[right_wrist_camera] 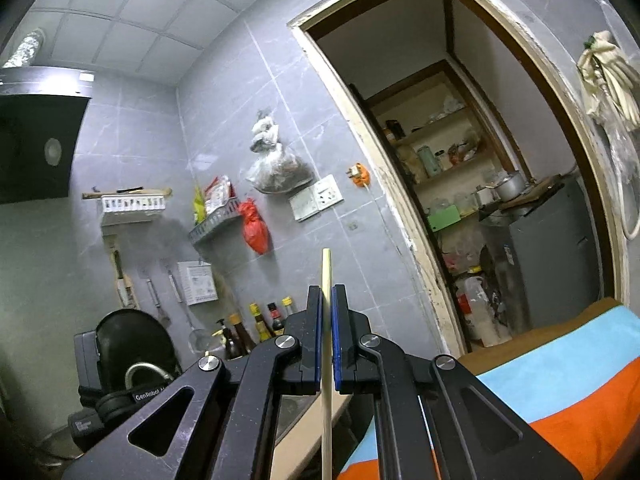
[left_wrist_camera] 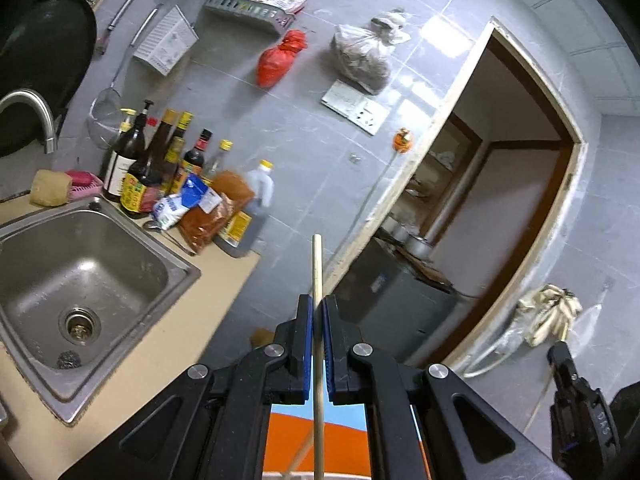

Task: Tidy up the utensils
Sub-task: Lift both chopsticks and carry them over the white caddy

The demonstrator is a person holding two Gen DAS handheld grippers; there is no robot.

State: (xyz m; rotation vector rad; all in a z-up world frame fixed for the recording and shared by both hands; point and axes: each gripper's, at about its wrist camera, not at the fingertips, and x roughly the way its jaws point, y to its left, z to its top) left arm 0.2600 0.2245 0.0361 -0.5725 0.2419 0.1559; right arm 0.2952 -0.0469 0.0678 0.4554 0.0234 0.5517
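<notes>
Home kitchen: steel sink (left_wrist_camera: 92, 264), sauce bottles (left_wrist_camera: 160, 168), tiled wall (left_wrist_camera: 304, 128), pantry shelves (right_wrist_camera: 444, 148).

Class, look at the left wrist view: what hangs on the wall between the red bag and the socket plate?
A clear plastic bag of dark contents hangs between the red bag and the socket plate; the left wrist view shows it.

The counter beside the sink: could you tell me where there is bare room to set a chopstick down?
Bare counter runs along the sink's front-right rim toward the edge. The back corner behind the sink is crowded with bottles, packets and a sponge.
</notes>
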